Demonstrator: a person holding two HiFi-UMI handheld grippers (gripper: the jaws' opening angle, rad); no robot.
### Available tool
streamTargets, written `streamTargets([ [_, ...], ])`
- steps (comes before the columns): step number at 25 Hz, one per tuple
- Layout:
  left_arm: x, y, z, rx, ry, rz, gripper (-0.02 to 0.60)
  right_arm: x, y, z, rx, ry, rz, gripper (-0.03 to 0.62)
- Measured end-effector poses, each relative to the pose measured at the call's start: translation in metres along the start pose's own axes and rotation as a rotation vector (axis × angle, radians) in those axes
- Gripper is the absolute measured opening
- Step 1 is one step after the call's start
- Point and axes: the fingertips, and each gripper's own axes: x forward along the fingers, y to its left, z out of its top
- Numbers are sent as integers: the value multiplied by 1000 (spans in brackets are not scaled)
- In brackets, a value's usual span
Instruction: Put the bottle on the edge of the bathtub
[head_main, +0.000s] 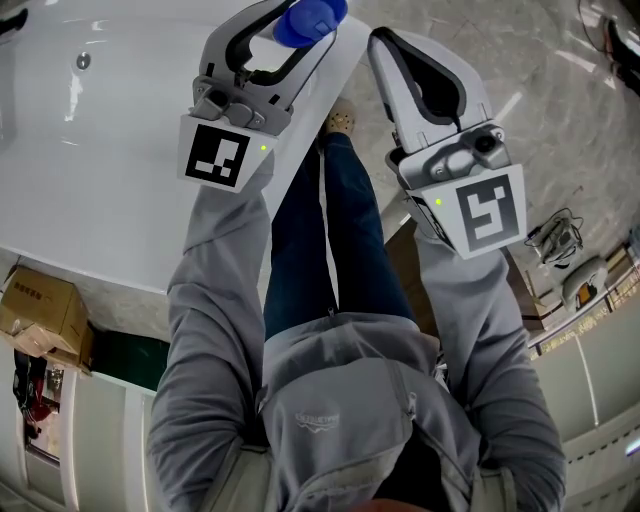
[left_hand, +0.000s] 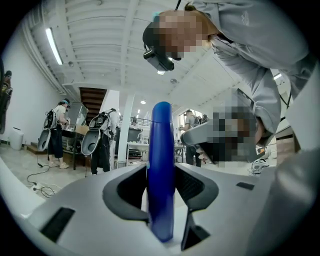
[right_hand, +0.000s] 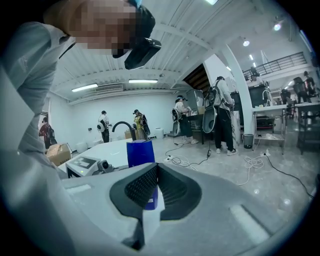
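left fingers (left_hand: 127, 192) clamped on blue bottle (left_hand: 161, 170) by bathtub (head_main: 100, 150), right fingers (right_hand: 145, 187) closed together, empty

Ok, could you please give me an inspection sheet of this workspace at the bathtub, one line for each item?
Surface: white bathtub with a flat rim.
Job's things: blue bottle, upright, over the rim; whether it touches the rim cannot be told.
Clutter: cardboard box on the floor beside the tub.
Grippers: left gripper shut on the bottle; right gripper shut and empty, beside it.
Cables: loose cables on the floor; a cable bundle at the person's right.
Surroundings: marble floor; other people at tables behind.
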Motion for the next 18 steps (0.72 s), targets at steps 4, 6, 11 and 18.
streamTargets([
  [4, 1, -2, -26, 1, 104, -9, 156, 0, 1, 2, 1, -4, 1, 3],
  [6, 0, 0, -33, -21, 129, -8, 156, 0, 1, 7, -2, -8, 2, 3],
  [11, 1, 2, -40, -59, 163, -12, 203, -3, 2, 15, -28, -14, 9, 3],
  [18, -9, -3, -43, -112, 227, -10, 256, -14, 13, 20, -12, -14, 29, 3],
])
